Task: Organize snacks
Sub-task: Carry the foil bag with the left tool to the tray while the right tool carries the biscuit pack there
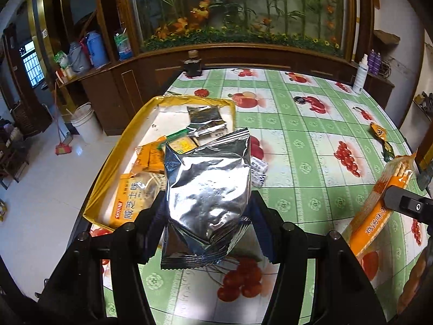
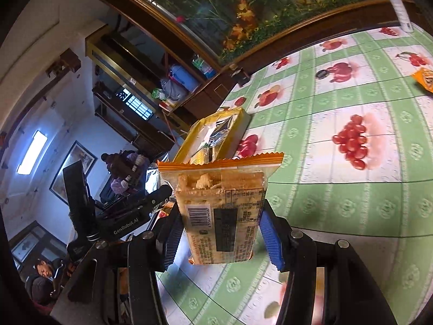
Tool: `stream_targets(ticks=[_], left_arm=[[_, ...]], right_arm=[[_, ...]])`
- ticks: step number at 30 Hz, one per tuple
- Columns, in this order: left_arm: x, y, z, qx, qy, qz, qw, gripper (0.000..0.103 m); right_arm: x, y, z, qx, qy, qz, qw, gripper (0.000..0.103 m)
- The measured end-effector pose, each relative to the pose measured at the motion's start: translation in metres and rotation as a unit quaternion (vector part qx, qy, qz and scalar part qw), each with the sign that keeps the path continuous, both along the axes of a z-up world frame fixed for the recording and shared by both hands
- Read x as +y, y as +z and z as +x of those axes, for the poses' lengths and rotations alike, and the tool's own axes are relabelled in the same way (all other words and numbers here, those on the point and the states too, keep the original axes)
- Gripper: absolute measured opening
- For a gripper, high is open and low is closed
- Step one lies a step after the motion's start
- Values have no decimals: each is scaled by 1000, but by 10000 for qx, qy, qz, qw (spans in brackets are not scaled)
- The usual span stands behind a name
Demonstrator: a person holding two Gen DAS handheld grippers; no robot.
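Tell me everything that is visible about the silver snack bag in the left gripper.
The silver snack bag is a shiny foil pouch, crinkled, puffed, with zigzag crimped seals at both ends and no print showing on this side. It stands roughly upright, leaning a little, clamped near its lower half by the left gripper, above the tablecloth. It hangs in front of the yellow tray; whether it touches anything else is unclear.
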State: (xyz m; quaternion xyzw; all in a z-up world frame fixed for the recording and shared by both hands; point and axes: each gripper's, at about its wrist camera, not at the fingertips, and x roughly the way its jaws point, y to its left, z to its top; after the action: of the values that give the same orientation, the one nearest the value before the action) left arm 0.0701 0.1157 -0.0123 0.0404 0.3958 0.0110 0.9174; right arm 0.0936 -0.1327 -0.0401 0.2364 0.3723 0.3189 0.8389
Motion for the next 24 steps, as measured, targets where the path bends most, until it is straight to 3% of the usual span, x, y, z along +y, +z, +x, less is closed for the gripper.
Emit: stream_targets(ticks=[24], left_arm=[[76,-14,25,105,764,-151,9969,58]], right_arm=[[96,10,58,-69,388,48,9992,54]])
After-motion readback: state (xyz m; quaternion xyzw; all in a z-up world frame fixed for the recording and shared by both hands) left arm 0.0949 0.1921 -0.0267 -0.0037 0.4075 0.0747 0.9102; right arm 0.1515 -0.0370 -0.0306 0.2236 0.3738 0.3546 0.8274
